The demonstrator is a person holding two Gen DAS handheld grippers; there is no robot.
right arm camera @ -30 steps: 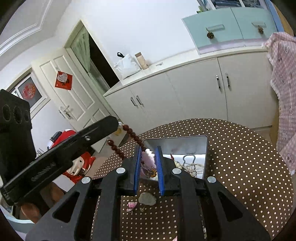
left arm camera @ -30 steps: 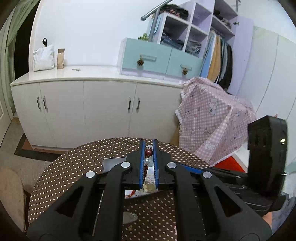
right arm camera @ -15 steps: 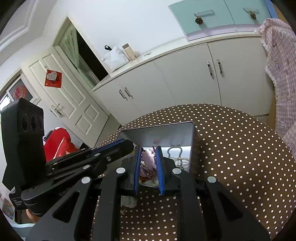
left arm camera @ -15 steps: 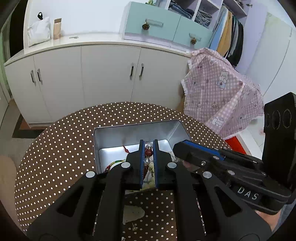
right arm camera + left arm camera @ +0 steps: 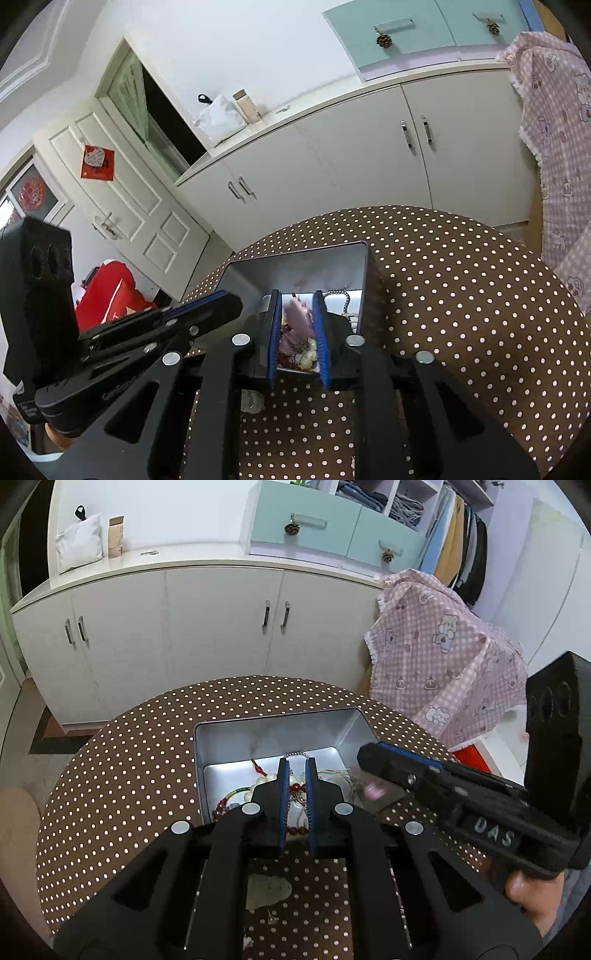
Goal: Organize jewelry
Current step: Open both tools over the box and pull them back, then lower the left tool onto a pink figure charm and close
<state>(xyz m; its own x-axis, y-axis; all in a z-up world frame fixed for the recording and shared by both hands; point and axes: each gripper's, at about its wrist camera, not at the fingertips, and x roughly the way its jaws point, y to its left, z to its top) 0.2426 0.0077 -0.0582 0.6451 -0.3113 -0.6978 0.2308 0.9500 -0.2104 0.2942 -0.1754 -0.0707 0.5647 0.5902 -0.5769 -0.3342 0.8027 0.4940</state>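
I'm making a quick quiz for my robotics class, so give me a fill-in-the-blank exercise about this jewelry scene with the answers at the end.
1. The jewelry is being gathered in an open ____ tin.
2. The tin sits on a brown tablecloth patterned with white ____.
3. The pink hair clip sits between the fingers of the ____ gripper.
4. Pine cones hang from the handles of the pale ____ drawers.

Missing words: metal; dots; right; green

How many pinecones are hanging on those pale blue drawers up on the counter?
2. One pinecone hangs from the handle of the left drawer, the other pinecone from the handle of the right drawer. Neither view shows a third; none seems hidden.
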